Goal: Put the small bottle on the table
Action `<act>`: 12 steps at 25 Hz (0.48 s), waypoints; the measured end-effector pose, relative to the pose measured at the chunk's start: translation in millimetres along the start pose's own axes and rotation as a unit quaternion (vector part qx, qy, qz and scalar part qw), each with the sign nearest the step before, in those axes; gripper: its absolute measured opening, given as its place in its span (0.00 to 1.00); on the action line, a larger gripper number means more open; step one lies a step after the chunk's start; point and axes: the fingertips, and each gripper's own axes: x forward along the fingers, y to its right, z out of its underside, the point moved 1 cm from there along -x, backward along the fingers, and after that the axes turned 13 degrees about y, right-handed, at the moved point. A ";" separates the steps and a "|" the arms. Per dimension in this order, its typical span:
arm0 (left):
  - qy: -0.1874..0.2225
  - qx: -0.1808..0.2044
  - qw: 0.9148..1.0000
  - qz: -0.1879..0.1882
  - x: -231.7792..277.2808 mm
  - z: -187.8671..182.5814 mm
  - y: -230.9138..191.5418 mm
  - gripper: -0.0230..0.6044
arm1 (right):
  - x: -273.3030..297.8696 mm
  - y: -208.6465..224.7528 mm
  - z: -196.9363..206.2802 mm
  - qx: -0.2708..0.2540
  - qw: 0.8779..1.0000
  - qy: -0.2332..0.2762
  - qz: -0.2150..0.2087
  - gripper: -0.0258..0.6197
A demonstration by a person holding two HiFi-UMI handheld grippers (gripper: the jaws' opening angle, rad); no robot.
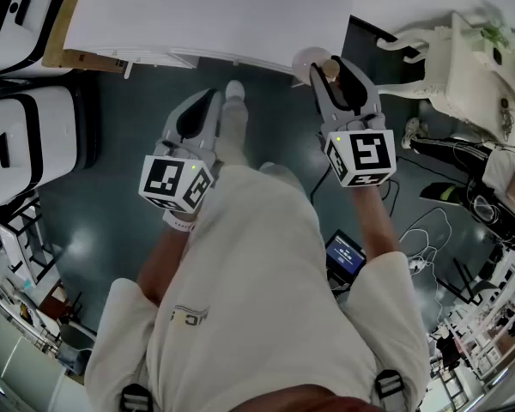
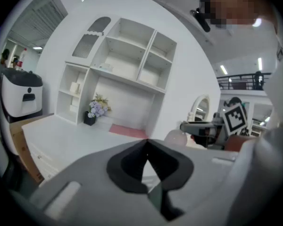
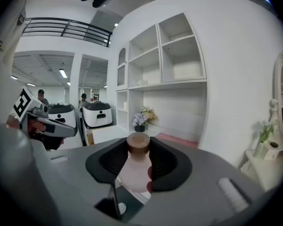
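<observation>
A small frosted bottle (image 3: 136, 171) with a brown cap (image 3: 138, 145) stands upright between the jaws of my right gripper (image 3: 137, 163), which is shut on its body. In the head view the bottle (image 1: 312, 62) and right gripper (image 1: 335, 74) hang just off the near edge of the white table (image 1: 206, 15). My left gripper (image 1: 208, 103) is lower and to the left, over the dark floor. Its jaws meet at the tips with nothing between them (image 2: 146, 160). The tabletop (image 2: 70, 135) lies ahead of both grippers.
White machines (image 1: 26, 136) stand at the left. A white vanity (image 1: 463, 67) and floor cables (image 1: 438, 221) are at the right. On the table's far side rise a white shelf unit (image 2: 127, 65), a flower pot (image 2: 95, 111) and a red mat (image 2: 128, 131).
</observation>
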 end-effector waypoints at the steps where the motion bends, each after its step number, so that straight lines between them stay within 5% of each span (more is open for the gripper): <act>1: 0.000 -0.005 1.000 0.004 -14.4 6.0 18.9 0.04 | -20.0 -5.8 -0.3 -0.006 1.000 -0.003 0.000 0.26; 6: -0.011 -0.037 0.999 0.008 -101.0 37.1 108.1 0.04 | -128.1 -43.2 18.8 0.001 0.999 -0.049 -0.001 0.26; 12: -0.013 -0.039 0.999 0.019 -152.9 39.6 157.8 0.04 | -211.4 -80.8 22.8 0.042 0.997 -0.058 0.008 0.26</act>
